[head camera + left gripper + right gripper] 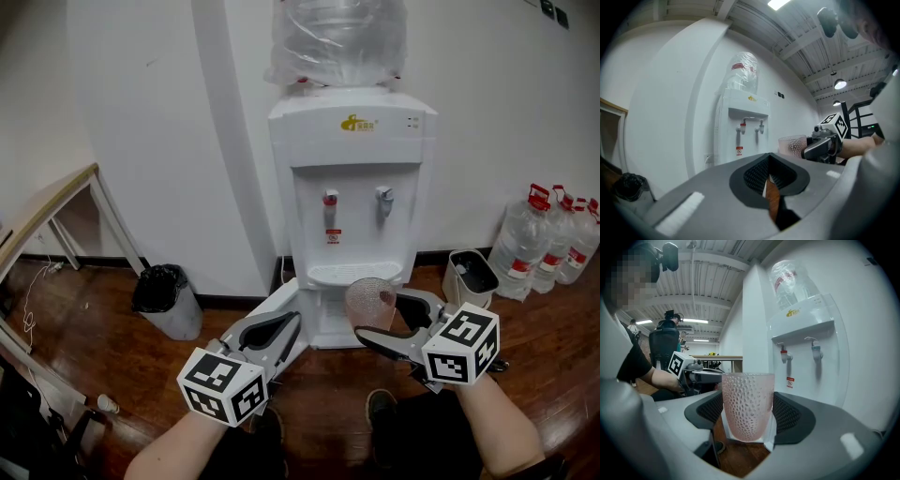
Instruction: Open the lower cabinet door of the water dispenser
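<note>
Left gripper (294,324), jaws parted on nothing, beside the cabinet door (283,298), ajar toward 8 o'clock; right gripper (377,317) clamps the cup (370,300). Swing the door wider, keeping the cup level.

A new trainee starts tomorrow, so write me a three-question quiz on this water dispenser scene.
1. True or false: the right gripper is shut on a pink dimpled cup.
2. In the head view, what stands on the floor left of the water dispenser? A) a chair B) a black-lined bin C) a ladder
3. Fill in: in the head view, the red tap is the ___ of the two taps.
Key: 1 true; 2 B; 3 left.
</note>
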`<state>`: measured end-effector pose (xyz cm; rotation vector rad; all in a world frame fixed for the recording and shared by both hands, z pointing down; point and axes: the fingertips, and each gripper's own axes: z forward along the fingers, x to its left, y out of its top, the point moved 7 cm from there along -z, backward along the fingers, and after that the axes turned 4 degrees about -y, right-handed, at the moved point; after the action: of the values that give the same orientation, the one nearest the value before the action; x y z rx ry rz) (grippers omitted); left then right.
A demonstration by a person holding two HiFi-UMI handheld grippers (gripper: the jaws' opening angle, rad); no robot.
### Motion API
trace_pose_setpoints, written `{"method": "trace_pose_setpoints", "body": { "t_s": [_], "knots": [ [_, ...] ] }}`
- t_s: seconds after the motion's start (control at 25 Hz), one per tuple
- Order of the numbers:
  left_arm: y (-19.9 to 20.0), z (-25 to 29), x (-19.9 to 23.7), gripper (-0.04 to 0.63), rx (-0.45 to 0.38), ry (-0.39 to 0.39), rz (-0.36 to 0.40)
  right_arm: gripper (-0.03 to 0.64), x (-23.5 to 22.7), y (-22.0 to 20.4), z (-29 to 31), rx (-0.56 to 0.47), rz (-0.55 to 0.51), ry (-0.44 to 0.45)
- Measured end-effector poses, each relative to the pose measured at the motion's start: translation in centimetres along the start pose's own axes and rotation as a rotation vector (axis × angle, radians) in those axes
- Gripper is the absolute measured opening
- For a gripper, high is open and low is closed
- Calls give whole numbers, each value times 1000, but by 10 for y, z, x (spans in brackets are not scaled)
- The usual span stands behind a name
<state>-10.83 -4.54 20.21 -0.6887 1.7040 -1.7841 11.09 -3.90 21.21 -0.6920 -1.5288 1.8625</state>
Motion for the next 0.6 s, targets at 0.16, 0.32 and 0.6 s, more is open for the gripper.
{"method": "trace_pose_setpoints", "body": {
  "t_s": [0.16,0.32,0.6],
  "knots": [
    [0,0,0,207,2,14,12,336,0,0,1,-9,4,0],
    [0,-1,0,207,1,23,18,336,0,0,1,-5,3,-2],
    [-5,2,-3,210,16,43,39,336,-1,-1,2,-1,4,-5]
  ]
}}
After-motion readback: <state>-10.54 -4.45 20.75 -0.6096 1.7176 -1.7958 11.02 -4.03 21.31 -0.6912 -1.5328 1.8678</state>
